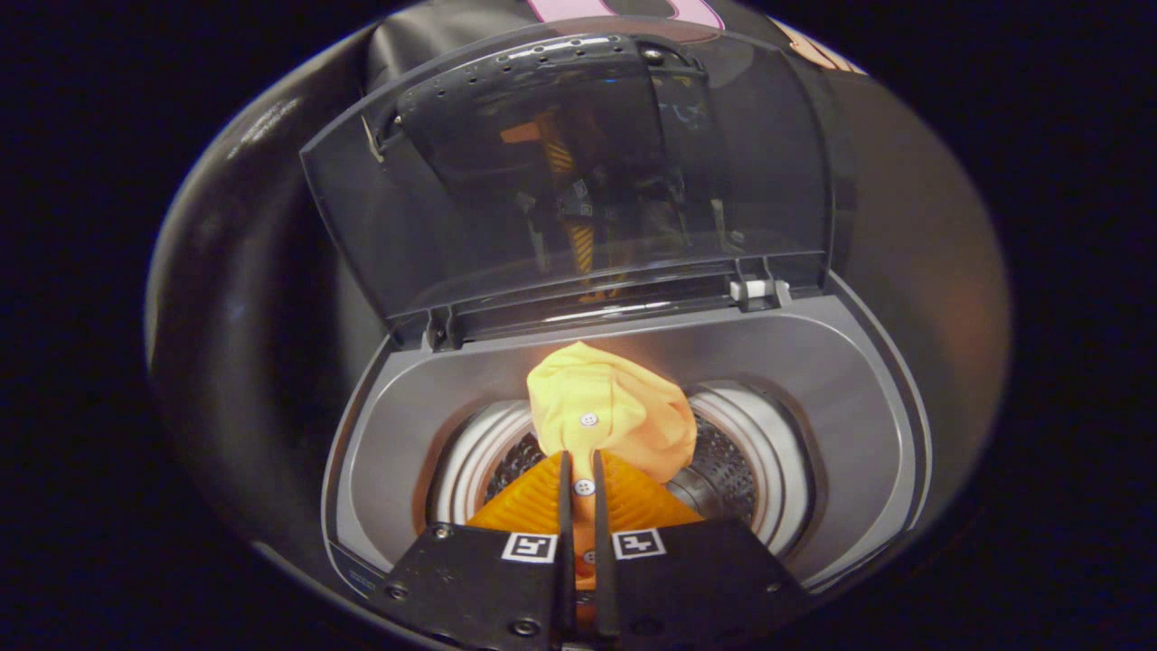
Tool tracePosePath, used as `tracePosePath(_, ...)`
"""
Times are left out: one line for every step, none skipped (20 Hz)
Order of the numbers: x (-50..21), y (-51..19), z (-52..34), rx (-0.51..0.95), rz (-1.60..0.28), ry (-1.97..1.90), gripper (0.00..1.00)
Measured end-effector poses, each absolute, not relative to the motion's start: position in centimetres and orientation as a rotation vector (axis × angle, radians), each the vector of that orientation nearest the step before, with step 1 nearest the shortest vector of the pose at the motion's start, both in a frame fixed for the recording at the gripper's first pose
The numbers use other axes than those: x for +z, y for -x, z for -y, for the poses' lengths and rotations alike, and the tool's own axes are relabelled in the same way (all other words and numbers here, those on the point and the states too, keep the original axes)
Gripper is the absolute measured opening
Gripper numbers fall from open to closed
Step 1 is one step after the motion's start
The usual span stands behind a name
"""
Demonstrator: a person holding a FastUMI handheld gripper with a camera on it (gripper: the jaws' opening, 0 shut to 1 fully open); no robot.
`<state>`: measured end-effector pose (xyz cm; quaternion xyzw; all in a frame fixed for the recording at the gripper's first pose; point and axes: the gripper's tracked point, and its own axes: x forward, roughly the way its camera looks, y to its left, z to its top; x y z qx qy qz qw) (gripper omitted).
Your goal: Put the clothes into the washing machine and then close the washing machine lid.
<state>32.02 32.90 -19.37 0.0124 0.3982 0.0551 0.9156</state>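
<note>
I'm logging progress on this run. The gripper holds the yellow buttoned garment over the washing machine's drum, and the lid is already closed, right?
Not quite: the lid stands open, tilted up behind the drum. The gripper view shows it. The gripper does hold the yellow buttoned garment over the drum.

A black cloth wall (244,226) stands at the back and curves round on both sides, smooth and faintly glossy, with pale creased highlights on one side and a dull, warm reddish sheen on the other.

my gripper (579,470) points forward and downward; my two fingers (566,506) lie nearly parallel, drawn close together, both pressing on a fold of the yellow garment (606,416).
</note>
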Motion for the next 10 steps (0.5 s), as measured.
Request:
tracePosePath(-19.6,-31.8,-32.5,0.103,-0.834,-0.021,0.09)
tracePosePath(-19.1,-31.8,-32.7,0.106,-0.835,-0.034,0.12)
tracePosePath(-18.9,-32.1,-33.1,0.112,-0.821,-0.055,0.18)
tracePosePath(-18.6,-32.2,-33.6,0.120,-0.813,-0.083,0.29)
tracePosePath(-18.4,-32.2,-33.7,0.118,-0.815,-0.101,0.40)
tracePosePath(-18.0,-32.2,-33.9,0.118,-0.819,-0.111,0.51)
tracePosePath(-17.7,-32.5,-34.2,0.129,-0.814,-0.117,0.61)
tracePosePath(-17.3,-32.7,-34.4,0.147,-0.808,-0.110,0.72)
tracePosePath(-17.0,-32.7,-34.1,0.149,-0.805,-0.087,0.84)
tracePosePath(-15.9,-33.0,-34.1,0.160,-0.799,-0.068,0.92)
